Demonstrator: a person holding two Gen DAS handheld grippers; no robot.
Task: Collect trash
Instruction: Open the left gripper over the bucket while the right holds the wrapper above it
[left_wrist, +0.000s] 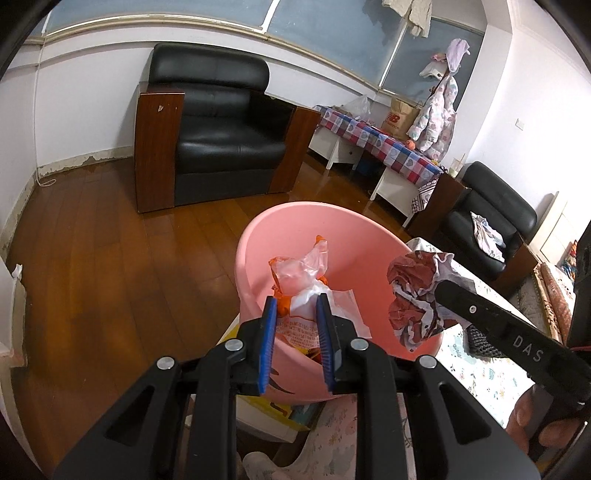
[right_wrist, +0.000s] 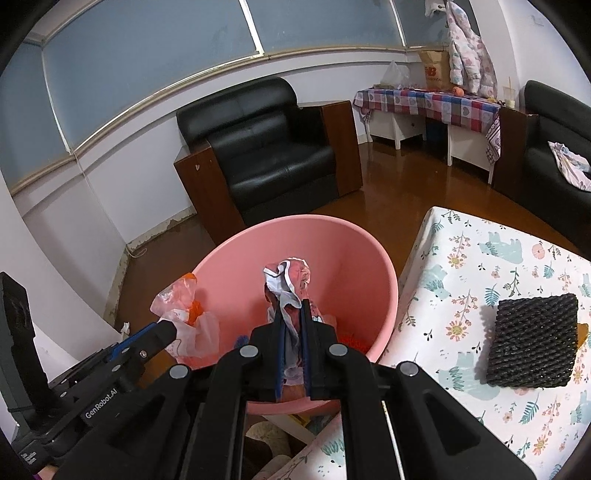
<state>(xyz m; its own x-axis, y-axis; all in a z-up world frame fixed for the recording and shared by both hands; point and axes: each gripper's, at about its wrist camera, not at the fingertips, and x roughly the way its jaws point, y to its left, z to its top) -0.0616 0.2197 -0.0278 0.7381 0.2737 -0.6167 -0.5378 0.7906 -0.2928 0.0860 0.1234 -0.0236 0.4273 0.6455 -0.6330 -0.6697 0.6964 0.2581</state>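
Deposit step, by my reading: both grippers carry trash over the pink bin, with release yet to come.

Left wrist view. My left gripper sits low centre of the frame, its blue pads pressed on a clear-and-orange plastic wrapper that rises between them. The wrapper hangs inside the mouth of the bin, which fills the centre of the frame. From the right edge the right gripper reaches in, clamped on a crumpled red-and-white paper at the bin's right rim; from this angle I cannot tell whether the paper is fully inside the rim line. A fingertip of the person's hand shows at lower right.

Right wrist view. The right gripper's fingers stand narrow, nearly together, pinching the paper at centre frame; here the wad appears over the bin interior. At lower left the left gripper holds the wrapper just inside the bin's left wall. To the right, a black foam block lies on the flowered tablecloth, well apart from the bin and not yet collected.

Next move, in my judgement: part both sets of fingers so each piece falls into the bin, confirm neither clings to a pad, then go for the block.
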